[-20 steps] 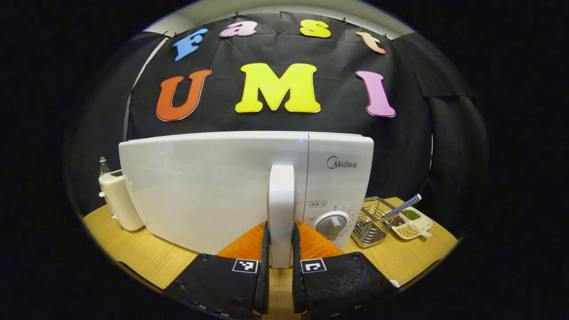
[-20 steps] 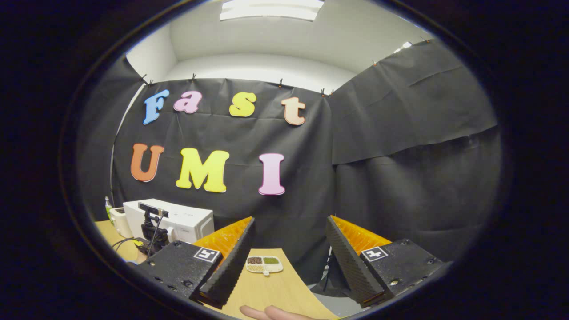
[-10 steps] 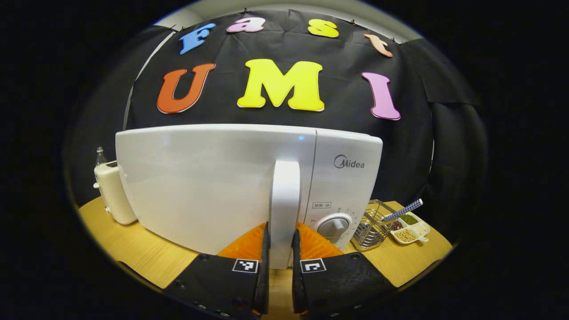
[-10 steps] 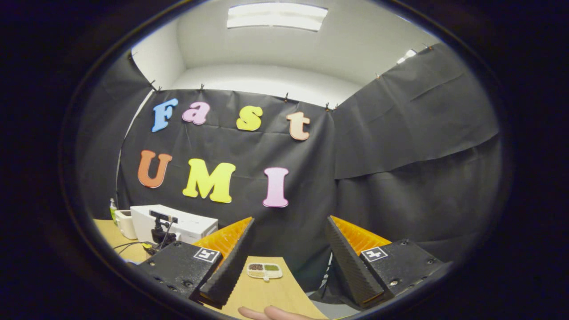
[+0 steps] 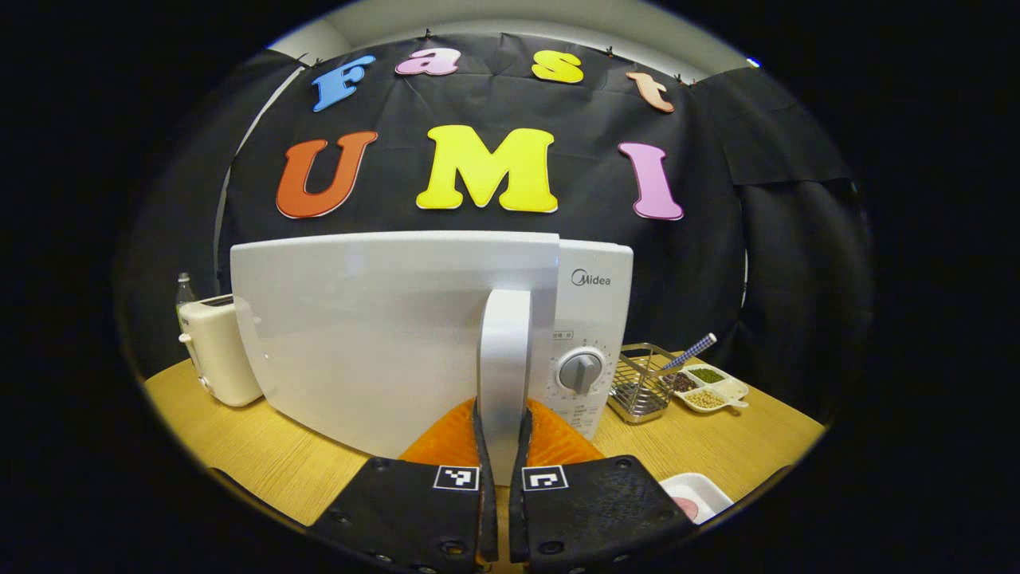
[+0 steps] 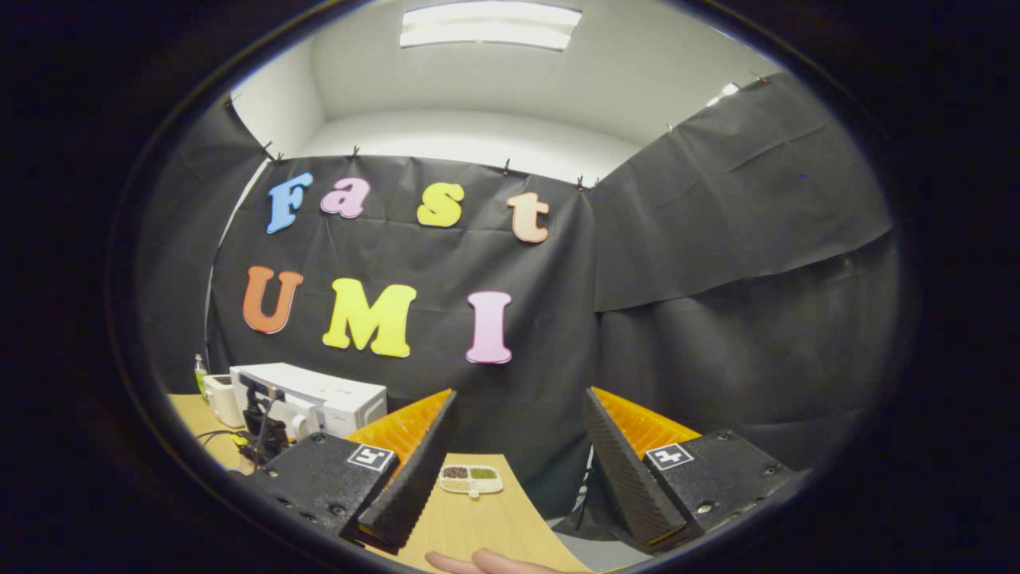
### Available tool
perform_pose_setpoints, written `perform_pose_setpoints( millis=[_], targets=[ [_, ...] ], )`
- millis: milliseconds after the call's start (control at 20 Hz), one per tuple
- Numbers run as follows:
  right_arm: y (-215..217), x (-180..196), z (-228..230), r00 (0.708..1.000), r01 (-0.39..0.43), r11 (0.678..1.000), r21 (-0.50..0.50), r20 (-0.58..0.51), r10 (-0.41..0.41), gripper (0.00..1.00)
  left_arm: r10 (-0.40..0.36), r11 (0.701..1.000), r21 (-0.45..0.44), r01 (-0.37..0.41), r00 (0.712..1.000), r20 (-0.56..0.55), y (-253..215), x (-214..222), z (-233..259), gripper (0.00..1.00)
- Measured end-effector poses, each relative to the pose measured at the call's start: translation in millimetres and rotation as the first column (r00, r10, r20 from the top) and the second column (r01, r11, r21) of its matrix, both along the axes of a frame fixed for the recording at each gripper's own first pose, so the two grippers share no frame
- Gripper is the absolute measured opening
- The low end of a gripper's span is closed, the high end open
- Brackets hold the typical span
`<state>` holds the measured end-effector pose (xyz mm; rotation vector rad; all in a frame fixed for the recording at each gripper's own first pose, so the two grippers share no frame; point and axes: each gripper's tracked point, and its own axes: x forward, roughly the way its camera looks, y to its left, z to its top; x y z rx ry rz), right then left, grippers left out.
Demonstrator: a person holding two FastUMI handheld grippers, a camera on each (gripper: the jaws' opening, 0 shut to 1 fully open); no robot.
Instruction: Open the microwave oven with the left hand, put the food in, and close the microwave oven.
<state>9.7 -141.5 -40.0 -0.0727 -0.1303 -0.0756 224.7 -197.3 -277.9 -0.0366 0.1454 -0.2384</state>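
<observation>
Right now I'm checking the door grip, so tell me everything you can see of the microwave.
The microwave is a glossy white box that looks like plastic, standing upright on the wooden table. Its wide plain door has swung slightly out from the control panel, which carries a round grey dial. A tall white vertical handle sits at the door's right edge; the left gripper is shut on it. A cream toaster stands at its left, a wire basket at its right.
</observation>
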Motion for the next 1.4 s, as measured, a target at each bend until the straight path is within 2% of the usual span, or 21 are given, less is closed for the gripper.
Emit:
perform_pose_setpoints(
  millis=[200,250,400,450,500,550,650,700,750,800,850,950,1000,1050,1100,1400],
  targets=[
    [24,2,-21,0.998,-0.039,0.999,0.013,-0.054,0.040,0.99,-0.079,0.997,0.005,0.079,0.997,0.014,21,-36,1,0.05],
    [32,1,-24,0.996,-0.056,0.998,0.017,-0.063,0.057,0.92,-0.094,0.996,0.003,0.094,0.995,0.017,26,-43,1,0.05],
    [52,-2,-29,0.993,-0.092,0.996,0.023,-0.067,0.093,0.92,-0.114,0.993,0.005,0.114,0.993,0.009,44,-65,0,0.05],
    [59,-2,-29,0.993,-0.098,0.995,0.022,-0.065,0.099,0.99,-0.116,0.993,0.008,0.116,0.993,0.003,49,-71,0,0.05],
    [67,-2,-31,0.992,-0.105,0.994,0.015,-0.073,0.106,0.91,-0.117,0.993,0.014,0.117,0.993,0.002,56,-78,0,0.05],
    [76,-3,-34,0.990,-0.114,0.993,0.009,-0.080,0.114,0.91,-0.117,0.993,0.023,0.117,0.993,0.005,64,-85,0,0.05],
    [92,-8,-32,0.987,-0.135,0.991,0.003,-0.082,0.135,0.92,-0.118,0.992,0.038,0.117,0.993,0.012,76,-94,0,0.05],
    [100,-11,-29,0.987,-0.144,0.990,-0.003,-0.079,0.144,1.00,-0.118,0.992,0.037,0.118,0.993,0.013,84,-100,0,0.05],
    [106,-14,-27,0.986,-0.151,0.989,-0.010,-0.071,0.149,0.92,-0.117,0.993,0.030,0.117,0.993,0.009,91,-105,0,0.05],
    [112,-16,-24,0.986,-0.155,0.988,-0.019,-0.064,0.153,0.92,-0.117,0.993,0.026,0.116,0.993,0.013,98,-110,0,0.05],
    [118,-17,-23,0.986,-0.158,0.987,-0.027,-0.059,0.156,1.00,-0.116,0.993,0.028,0.116,0.993,0.015,104,-114,0,0.05],
    [132,-20,-21,0.983,-0.174,0.984,-0.032,-0.061,0.172,1.00,-0.108,0.993,0.040,0.107,0.994,0.026,117,-121,1,0.05],
    [140,-22,-20,0.981,-0.186,0.982,-0.032,-0.063,0.183,0.92,-0.101,0.994,0.040,0.100,0.995,0.026,123,-124,1,0.05],
    [145,-23,-20,0.979,-0.194,0.980,-0.034,-0.064,0.191,0.92,-0.094,0.995,0.037,0.093,0.995,0.026,130,-127,0,0.05],
    [150,-26,-17,0.979,-0.198,0.979,-0.039,-0.062,0.195,1.00,-0.088,0.996,0.033,0.087,0.996,0.026,136,-131,0,0.05],
    [175,-35,-17,0.974,-0.222,0.973,-0.065,-0.064,0.218,1.00,0.002,0.998,0.069,-0.003,1.000,0.021,199,-152,-4,0.05]
  ],
)
